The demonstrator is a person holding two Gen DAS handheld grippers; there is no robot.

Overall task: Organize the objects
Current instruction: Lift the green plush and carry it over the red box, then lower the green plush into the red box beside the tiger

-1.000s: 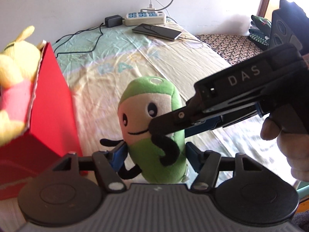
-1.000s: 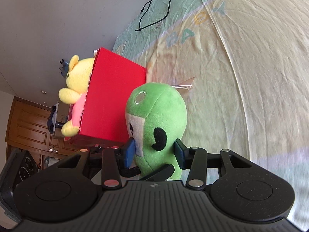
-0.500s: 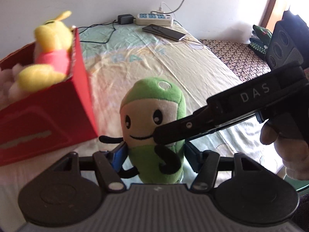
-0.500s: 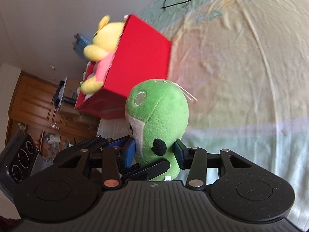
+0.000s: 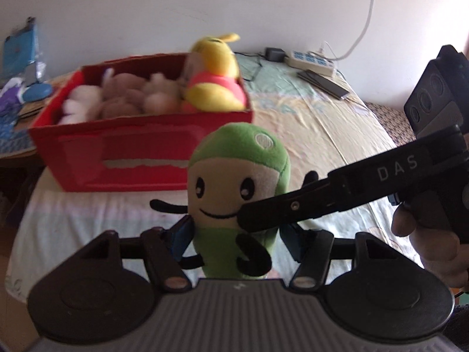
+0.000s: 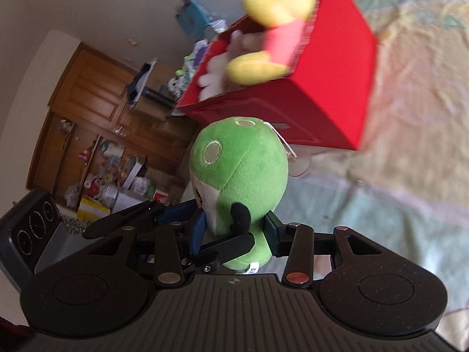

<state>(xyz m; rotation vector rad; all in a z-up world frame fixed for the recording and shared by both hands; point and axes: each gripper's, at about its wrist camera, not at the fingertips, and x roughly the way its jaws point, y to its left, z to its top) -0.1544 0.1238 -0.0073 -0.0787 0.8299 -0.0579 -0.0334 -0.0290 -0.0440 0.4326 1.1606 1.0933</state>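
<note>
A green plush toy [image 5: 237,158] with a cream face and black limbs is held upright between both grippers, above the bed. In the left wrist view my left gripper [image 5: 236,239] is shut on its lower body. My right gripper's black fingers [image 5: 293,205] reach in from the right across the toy's cheek. In the right wrist view my right gripper [image 6: 234,231] is shut on the green plush toy [image 6: 240,164] from its side. Behind it stands the open red box [image 5: 146,158] [image 6: 322,102], holding a yellow plush [image 5: 217,85] [image 6: 278,8] and several pale plush toys [image 5: 123,96].
A pale patterned bedsheet [image 5: 307,135] lies under everything. At the back right are a power strip [image 5: 310,60], a charger [image 5: 274,54] and a phone [image 5: 322,80]. A person's hand [image 5: 425,234] holds the right gripper. Wooden cabinets [image 6: 88,102] with clutter stand beyond the bed.
Both grippers have risen with the green toy and swung left toward the red box. The box's open top and its contents have come into view behind the toy.
</note>
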